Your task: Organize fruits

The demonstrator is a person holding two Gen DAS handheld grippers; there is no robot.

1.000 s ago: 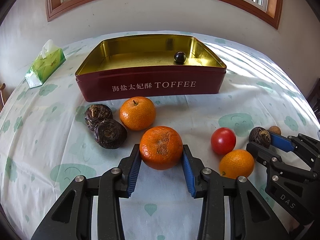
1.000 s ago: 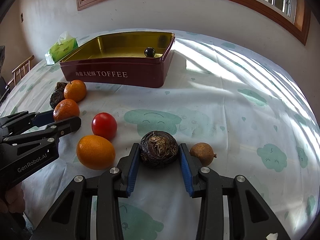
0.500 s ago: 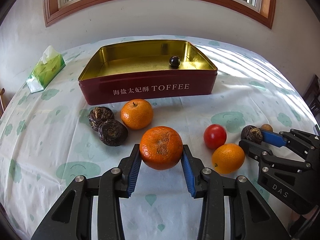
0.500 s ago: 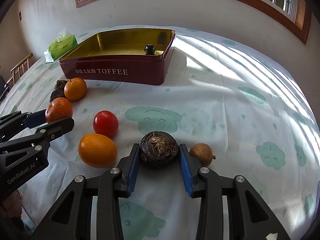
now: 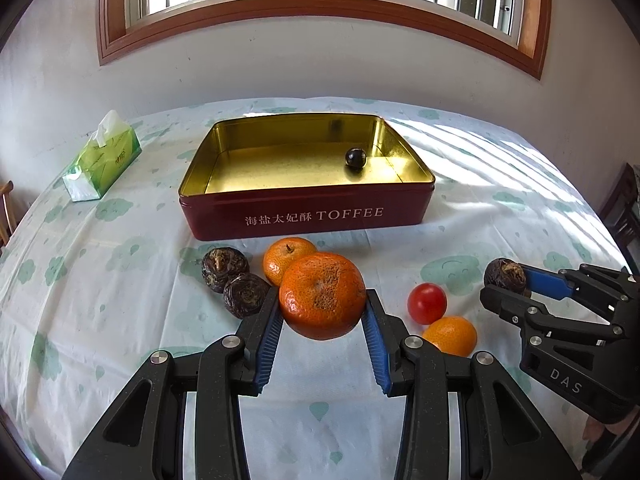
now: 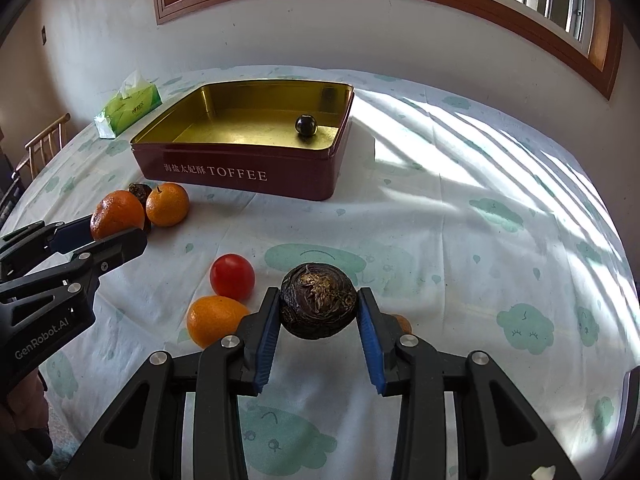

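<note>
My left gripper (image 5: 322, 332) is shut on a large orange mandarin (image 5: 322, 295) and holds it above the tablecloth. My right gripper (image 6: 318, 330) is shut on a dark wrinkled fruit (image 6: 318, 306), also off the cloth. The red TOFFEE tin (image 5: 308, 216) stands open ahead with one small dark round fruit (image 5: 355, 158) inside. On the cloth lie a second mandarin (image 5: 286, 258), two dark wrinkled fruits (image 5: 234, 280), a red tomato (image 5: 427, 303) and a small orange (image 5: 451, 335). A small brown fruit (image 6: 402, 323) peeks out behind my right fingers.
A green tissue pack (image 5: 102, 164) sits at the far left of the table. A wall with a wooden-framed window rises behind the table. A wooden chair (image 6: 42, 148) stands at the left edge. Sunlit bare cloth (image 6: 480, 200) spreads to the right of the tin.
Both grippers have lifted their fruit off the cloth. The left one rose with the mandarin, which now overlaps the second mandarin in its view. The right one's dark fruit now covers most of the brown fruit.
</note>
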